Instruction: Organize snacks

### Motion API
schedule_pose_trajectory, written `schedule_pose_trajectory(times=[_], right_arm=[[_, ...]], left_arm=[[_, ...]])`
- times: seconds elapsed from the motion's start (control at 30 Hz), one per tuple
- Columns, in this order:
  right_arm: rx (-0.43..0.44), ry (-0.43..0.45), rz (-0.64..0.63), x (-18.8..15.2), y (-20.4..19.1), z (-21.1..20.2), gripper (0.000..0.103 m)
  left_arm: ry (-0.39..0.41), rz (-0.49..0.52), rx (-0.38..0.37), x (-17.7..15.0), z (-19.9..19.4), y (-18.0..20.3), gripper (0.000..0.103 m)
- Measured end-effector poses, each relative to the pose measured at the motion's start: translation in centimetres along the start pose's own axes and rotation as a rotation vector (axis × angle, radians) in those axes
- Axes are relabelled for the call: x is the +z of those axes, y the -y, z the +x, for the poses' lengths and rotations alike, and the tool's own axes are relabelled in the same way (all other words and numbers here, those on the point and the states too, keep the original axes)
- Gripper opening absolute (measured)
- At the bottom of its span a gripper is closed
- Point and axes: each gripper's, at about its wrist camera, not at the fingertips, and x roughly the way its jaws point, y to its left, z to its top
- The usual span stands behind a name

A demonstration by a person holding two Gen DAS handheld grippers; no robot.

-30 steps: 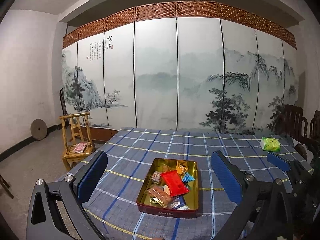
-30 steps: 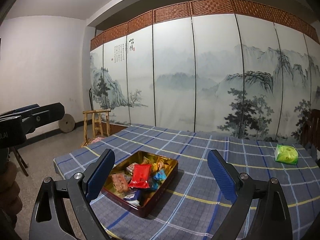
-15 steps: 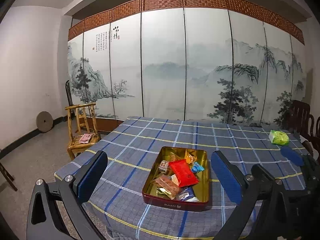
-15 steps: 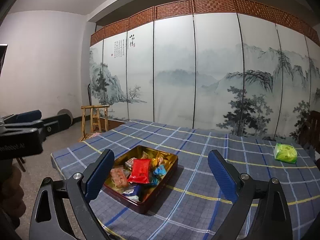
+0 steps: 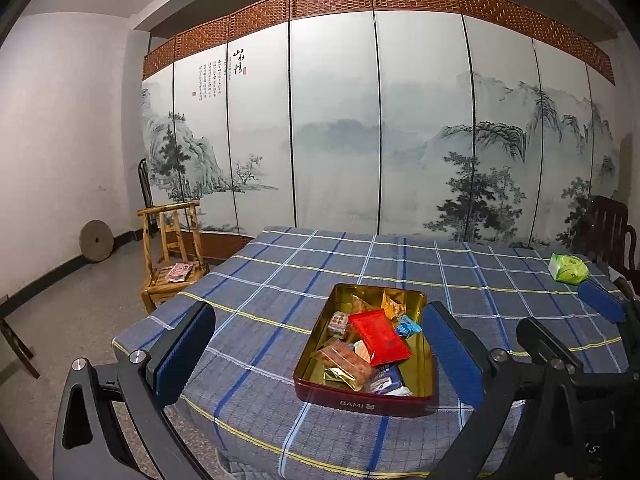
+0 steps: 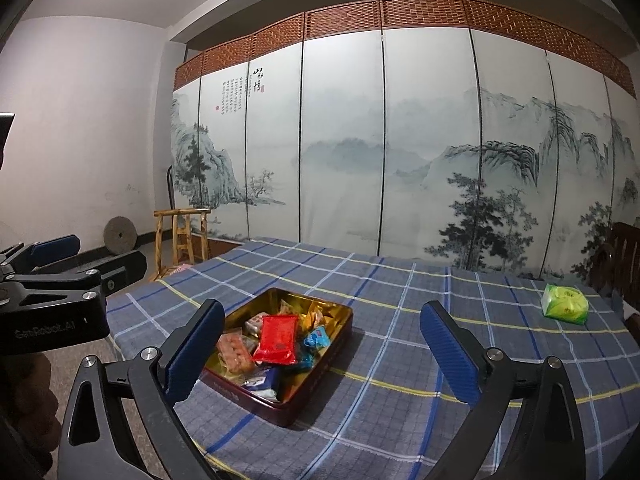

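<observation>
From the left wrist, the left gripper (image 5: 320, 356) is seen spread wide, nothing clasped between its blue pads. A red tin (image 5: 362, 398) is set on the checked tablecloth (image 5: 280, 280) just ahead, framed between the fingers. A red packet (image 5: 379, 336) is laid on top of the other wrapped snacks inside. A green packet (image 5: 568, 268) is left far off at the right edge of the table.

From the right wrist, the right gripper (image 6: 320, 356) is shown released too, its jaws just having been opened further, nothing between them. The tin (image 6: 280, 408) is found near the left finger, the green packet (image 6: 565, 303) well apart to the right. The left gripper (image 6: 60, 276) is glimpsed at the left edge.
</observation>
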Motion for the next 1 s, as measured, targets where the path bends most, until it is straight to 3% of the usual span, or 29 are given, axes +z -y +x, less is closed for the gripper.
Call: schedule_pose_trajectory(times=[0.6,1.0], right_arm=[[0.011,-0.029,-0.005,-0.8,-0.3,0.5,0.099],[0.007,-0.091,0.032,-1.6,2.0,2.3,0.099]], left_arm=[[-0.031,0.016,-0.004,-1.2,1.3,0.1,0.102],[-0.065,0.06,0.013,-1.2,3.0,1.6,0.102]])
